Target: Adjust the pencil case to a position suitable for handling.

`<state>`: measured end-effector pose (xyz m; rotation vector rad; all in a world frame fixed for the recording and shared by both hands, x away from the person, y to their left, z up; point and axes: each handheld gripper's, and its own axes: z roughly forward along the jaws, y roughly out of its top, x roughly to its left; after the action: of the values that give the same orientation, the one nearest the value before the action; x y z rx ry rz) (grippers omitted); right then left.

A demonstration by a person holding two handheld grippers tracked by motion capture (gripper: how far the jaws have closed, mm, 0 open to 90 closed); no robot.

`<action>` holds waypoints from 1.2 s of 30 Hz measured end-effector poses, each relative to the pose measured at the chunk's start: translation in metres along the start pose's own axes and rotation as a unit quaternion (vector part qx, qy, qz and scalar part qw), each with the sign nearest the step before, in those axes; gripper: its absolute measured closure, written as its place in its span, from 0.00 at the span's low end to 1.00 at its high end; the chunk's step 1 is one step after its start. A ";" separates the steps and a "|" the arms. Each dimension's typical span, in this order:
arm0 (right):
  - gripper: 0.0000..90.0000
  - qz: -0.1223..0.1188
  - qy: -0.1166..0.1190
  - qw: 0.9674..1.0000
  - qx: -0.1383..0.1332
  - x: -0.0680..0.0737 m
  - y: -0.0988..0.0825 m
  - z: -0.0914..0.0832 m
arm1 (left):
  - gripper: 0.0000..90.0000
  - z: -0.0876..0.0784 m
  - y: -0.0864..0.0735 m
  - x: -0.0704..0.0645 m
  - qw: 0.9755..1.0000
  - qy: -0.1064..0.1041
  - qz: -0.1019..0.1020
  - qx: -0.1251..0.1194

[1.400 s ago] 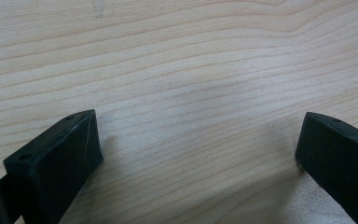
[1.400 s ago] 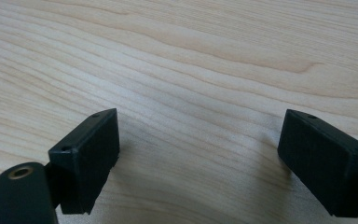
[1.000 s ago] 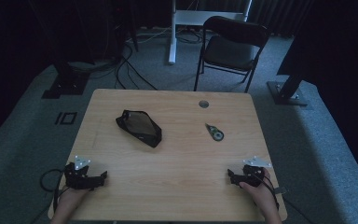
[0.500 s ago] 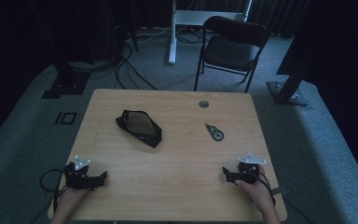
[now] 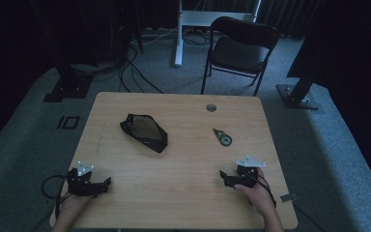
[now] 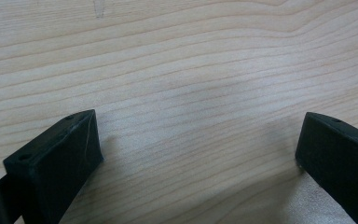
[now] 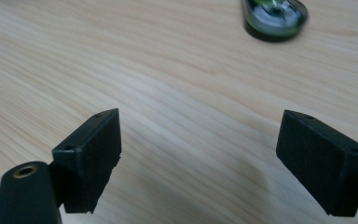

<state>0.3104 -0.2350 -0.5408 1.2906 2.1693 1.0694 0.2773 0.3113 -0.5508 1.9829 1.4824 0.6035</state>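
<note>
1. My left hand-held gripper (image 5: 107, 182) rests on the near left corner of the desk (image 5: 183, 193), jaws spread wide with nothing but bare wood grain between them in the left gripper view.
2. My right hand-held gripper (image 5: 222, 175) sits low over the near right part of the desk, held in a hand (image 5: 256, 191) that comes in from the bottom edge; its jaws too stand wide apart and empty.
3. The small green-and-black tape dispenser (image 5: 221, 137) lies flat on the right half of the desk, beyond the right hand-held gripper and apart from it. In the right gripper view the tape dispenser (image 7: 274, 16) is cut off by the top edge, so I see just its rounded end with a pale roll inside; what kind of tape it holds I cannot make out.
4. A black mesh pouch (image 5: 144, 132) lies left of centre, well apart from both hand-held grippers. The dim light hides whether anything is inside it.
5. A round grommet (image 5: 211, 108) marks the far edge of the desk.
6. Behind the desk a folding chair (image 5: 239, 46) stands on grey carpet; the background falls into darkness, with cables barely readable on the floor.
</note>
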 end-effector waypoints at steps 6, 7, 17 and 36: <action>0.16 -0.008 0.016 1.000 -0.008 0.011 0.008 0.007 | 0.00 0.000 0.000 0.000 1.000 0.000 0.000 0.000; 0.16 -0.008 0.016 1.000 -0.008 0.011 0.008 0.007 | 0.00 0.000 0.000 0.000 1.000 0.000 0.000 0.000; 0.18 -0.026 0.042 0.999 -0.024 0.031 0.025 0.022 | 0.00 0.000 0.000 0.000 1.000 -0.001 0.001 0.000; 0.20 -0.057 0.078 0.995 -0.028 0.060 0.049 0.053 | 0.00 0.000 0.000 0.000 1.000 -0.001 0.001 0.000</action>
<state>0.3438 -0.1472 -0.5336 1.0768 2.2783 1.2107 0.2776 0.3117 -0.5508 1.9848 1.4793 0.6021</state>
